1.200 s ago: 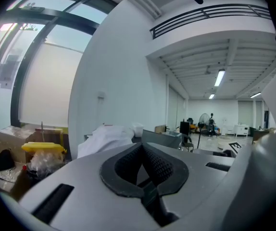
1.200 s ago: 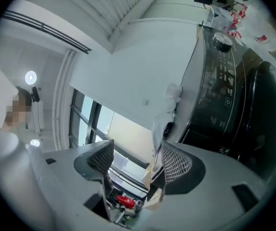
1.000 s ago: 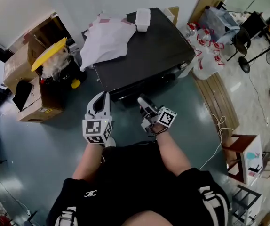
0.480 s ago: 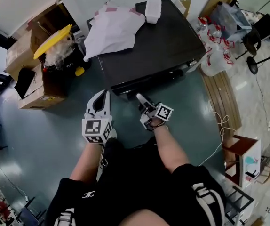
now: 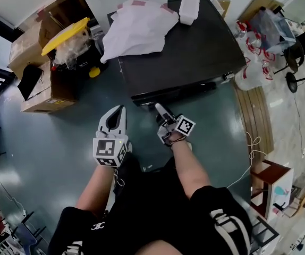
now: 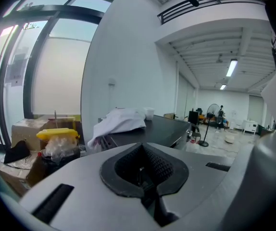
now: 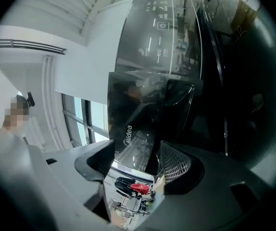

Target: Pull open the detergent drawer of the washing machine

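The black washing machine (image 5: 184, 52) is seen from above in the head view, with its front edge facing me. My right gripper (image 5: 158, 108) reaches that front edge at its left part. In the right gripper view the glossy black detergent drawer (image 7: 133, 124), printed with a logo, fills the gap between the jaws of my right gripper (image 7: 135, 165), which is shut on it. My left gripper (image 5: 121, 109) hangs left of it, over the floor, apart from the machine. In the left gripper view my left gripper (image 6: 143, 170) is shut on nothing, its pads meeting.
A white cloth (image 5: 139, 28) and a white box (image 5: 188, 9) lie on the machine's top. Cardboard boxes (image 5: 41, 94) and a yellow-lidded bin (image 5: 65, 36) stand to the left. Plastic water jugs (image 5: 253, 73) and a wooden board (image 5: 253, 121) are at the right.
The right gripper has moved forward up to the machine's front edge. The machine now looks nearer in the head view. The left gripper has barely moved.
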Tool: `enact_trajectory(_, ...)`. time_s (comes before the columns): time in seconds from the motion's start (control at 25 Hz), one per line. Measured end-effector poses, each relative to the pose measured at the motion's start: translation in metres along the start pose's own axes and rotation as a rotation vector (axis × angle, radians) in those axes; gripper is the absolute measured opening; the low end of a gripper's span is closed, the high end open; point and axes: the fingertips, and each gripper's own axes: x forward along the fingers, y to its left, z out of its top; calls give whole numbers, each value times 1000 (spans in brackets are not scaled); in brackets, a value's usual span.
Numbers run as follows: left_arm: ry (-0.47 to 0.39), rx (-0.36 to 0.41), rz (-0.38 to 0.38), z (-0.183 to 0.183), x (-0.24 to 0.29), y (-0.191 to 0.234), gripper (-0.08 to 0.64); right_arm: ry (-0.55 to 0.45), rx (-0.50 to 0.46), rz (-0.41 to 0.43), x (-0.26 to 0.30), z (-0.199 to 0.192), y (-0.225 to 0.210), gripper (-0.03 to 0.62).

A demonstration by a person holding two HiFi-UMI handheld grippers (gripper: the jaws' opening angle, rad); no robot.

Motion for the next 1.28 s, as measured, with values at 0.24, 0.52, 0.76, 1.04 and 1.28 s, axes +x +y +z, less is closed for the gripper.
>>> enact_trajectory(0.24, 2, -17, 8, -16, 0, 3, 3, -19, -17, 32, 13, 3, -8, 236)
enact_trajectory(0.52, 12, -29, 1, -32, -2, 3, 3, -65, 58, 131, 19, 7, -5, 216)
enact_trajectory(0.76, 28, -70, 14, -43, -8, 15, 3, -143, 107, 164, 16, 7, -6, 199)
enact_trajectory(1.04, 5, -92, -15, -52, -17, 29, 3, -175, 107, 156, 17, 6, -9, 192)
enact_trajectory(1.28, -1, -67, -124, -46, -39, 46, 3, -266, 95, 121, 14, 0, -8, 193)
